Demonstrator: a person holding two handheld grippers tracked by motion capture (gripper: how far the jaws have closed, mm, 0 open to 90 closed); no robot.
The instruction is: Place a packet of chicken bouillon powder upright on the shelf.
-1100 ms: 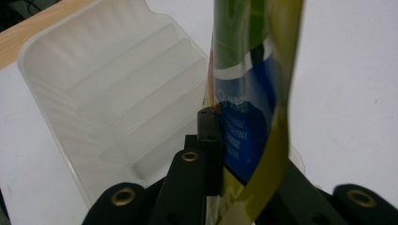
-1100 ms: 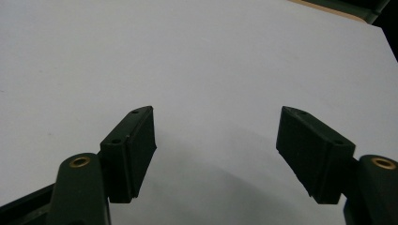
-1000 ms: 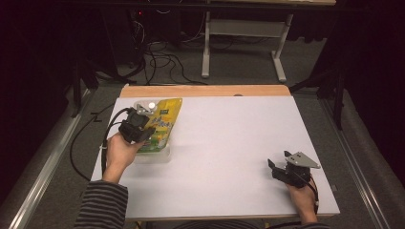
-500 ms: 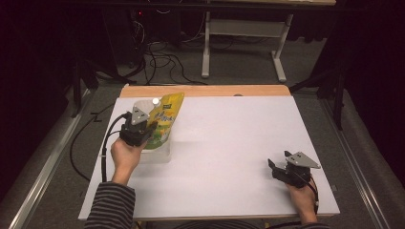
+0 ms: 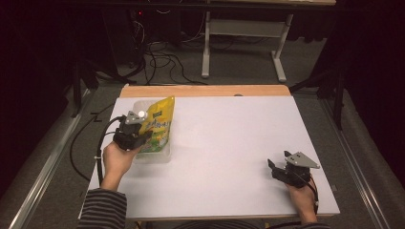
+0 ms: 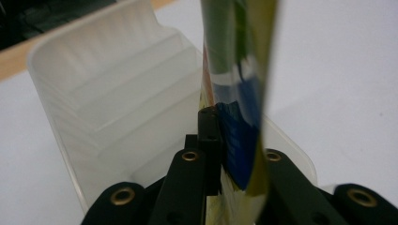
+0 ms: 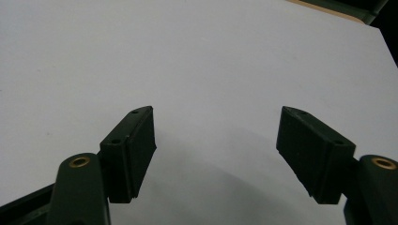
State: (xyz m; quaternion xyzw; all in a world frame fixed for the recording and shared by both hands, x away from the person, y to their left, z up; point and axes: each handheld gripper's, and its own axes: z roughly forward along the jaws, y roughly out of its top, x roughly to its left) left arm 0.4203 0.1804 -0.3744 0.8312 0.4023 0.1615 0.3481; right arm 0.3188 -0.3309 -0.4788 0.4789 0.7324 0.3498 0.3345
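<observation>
Between our left gripper's (image 6: 213, 140) pinching jaws, the yellow-green plastic pouch (image 5: 157, 125) stands in the clear plastic tub (image 6: 117, 103) just beyond; we'd lower it straight. Right gripper (image 7: 216, 154) spread, empty.

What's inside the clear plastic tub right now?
The yellow pouch stands in the clear tub, pinched by the left gripper. The tub's stepped wall beside it looks bare. Its floor under the pouch is hidden by the pouch and jaws.

The yellow pouch (image 6: 237, 112) runs past the frame's top edge, print blurred, its base hidden behind the clear tray (image 6: 117, 108)
</observation>
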